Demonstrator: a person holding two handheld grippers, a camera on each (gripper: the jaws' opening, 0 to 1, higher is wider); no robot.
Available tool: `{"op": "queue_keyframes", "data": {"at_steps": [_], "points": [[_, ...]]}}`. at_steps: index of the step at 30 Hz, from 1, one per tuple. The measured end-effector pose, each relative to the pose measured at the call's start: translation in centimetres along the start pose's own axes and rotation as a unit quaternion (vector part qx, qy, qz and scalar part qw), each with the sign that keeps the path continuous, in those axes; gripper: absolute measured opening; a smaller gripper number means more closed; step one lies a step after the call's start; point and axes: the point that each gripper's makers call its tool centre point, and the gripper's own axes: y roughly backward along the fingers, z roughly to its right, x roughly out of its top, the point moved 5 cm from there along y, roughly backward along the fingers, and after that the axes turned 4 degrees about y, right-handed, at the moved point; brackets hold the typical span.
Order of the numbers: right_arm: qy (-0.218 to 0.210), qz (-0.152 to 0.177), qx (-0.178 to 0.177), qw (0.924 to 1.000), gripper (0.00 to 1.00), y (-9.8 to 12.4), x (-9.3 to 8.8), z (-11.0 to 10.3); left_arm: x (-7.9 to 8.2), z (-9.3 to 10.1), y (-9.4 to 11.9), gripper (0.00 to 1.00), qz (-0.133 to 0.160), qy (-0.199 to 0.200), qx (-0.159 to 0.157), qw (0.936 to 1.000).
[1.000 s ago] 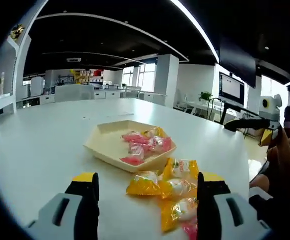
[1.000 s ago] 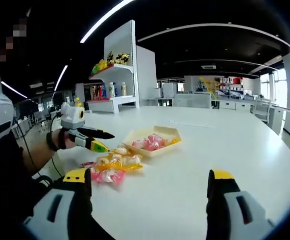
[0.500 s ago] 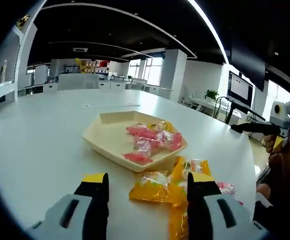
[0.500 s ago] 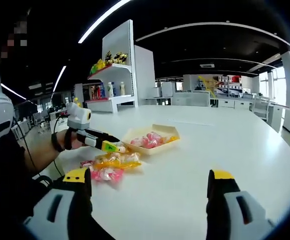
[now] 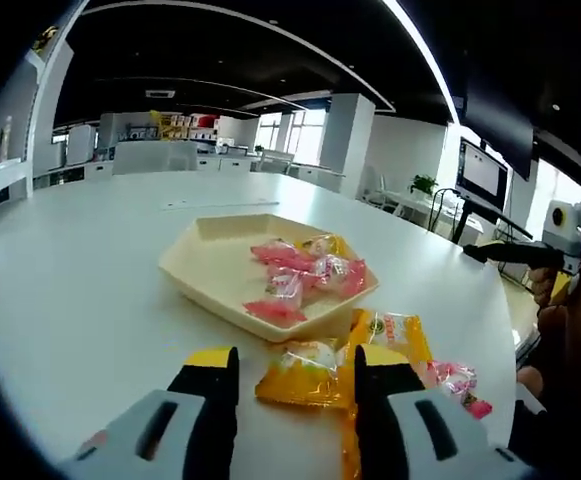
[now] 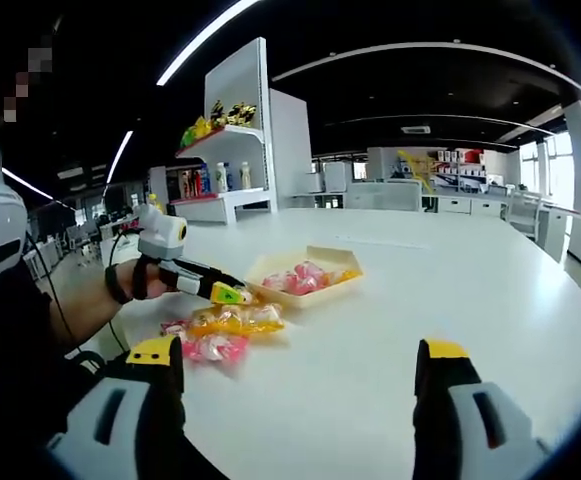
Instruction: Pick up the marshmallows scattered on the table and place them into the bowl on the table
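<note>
A cream hexagonal bowl [image 5: 206,262] on the white table holds several pink and yellow wrapped marshmallows [image 5: 302,275]. Just in front of it lie loose packets: a yellow one [image 5: 300,372], another yellow one [image 5: 392,330] and a pink one [image 5: 456,380]. My left gripper [image 5: 296,392] is low over the table, its jaws narrowed around the nearest yellow packet with small gaps on each side. In the right gripper view the left gripper [image 6: 226,293] tips onto the yellow packets [image 6: 236,320] beside the bowl [image 6: 270,268]. My right gripper [image 6: 300,362] stands wide open over bare table.
The right gripper [image 5: 475,252] shows at the table's far right edge, held by a hand. A pink packet [image 6: 210,348] lies nearest the person's arm [image 6: 85,312]. A white shelf unit with bottles [image 6: 225,185] stands behind the table. A monitor [image 5: 480,175] hangs at the back.
The left gripper's jaws have drawn closer together around the nearest yellow packet, and that gripper has edged towards the bowl. The right gripper has stayed put.
</note>
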Motion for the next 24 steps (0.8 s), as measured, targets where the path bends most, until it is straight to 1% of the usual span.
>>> {"op": "queue_keyframes", "data": {"at_steps": [3, 14, 24], "points": [[0.000, 0.000, 0.001, 1.0000, 0.93, -0.02, 0.00, -0.05, 0.06, -0.28, -0.12, 0.41, -0.001, 0.002, -0.001, 1.0000], [0.000, -0.002, 0.000, 1.0000, 0.93, -0.19, -0.10, 0.01, -0.53, -0.17, -0.15, 0.35, -0.010, 0.009, 0.002, 0.9999], [-0.001, -0.004, 0.001, 1.0000, 0.93, -0.22, -0.20, 0.02, -0.52, -0.53, -0.15, 0.33, -0.010, 0.009, 0.002, 0.9999]]}}
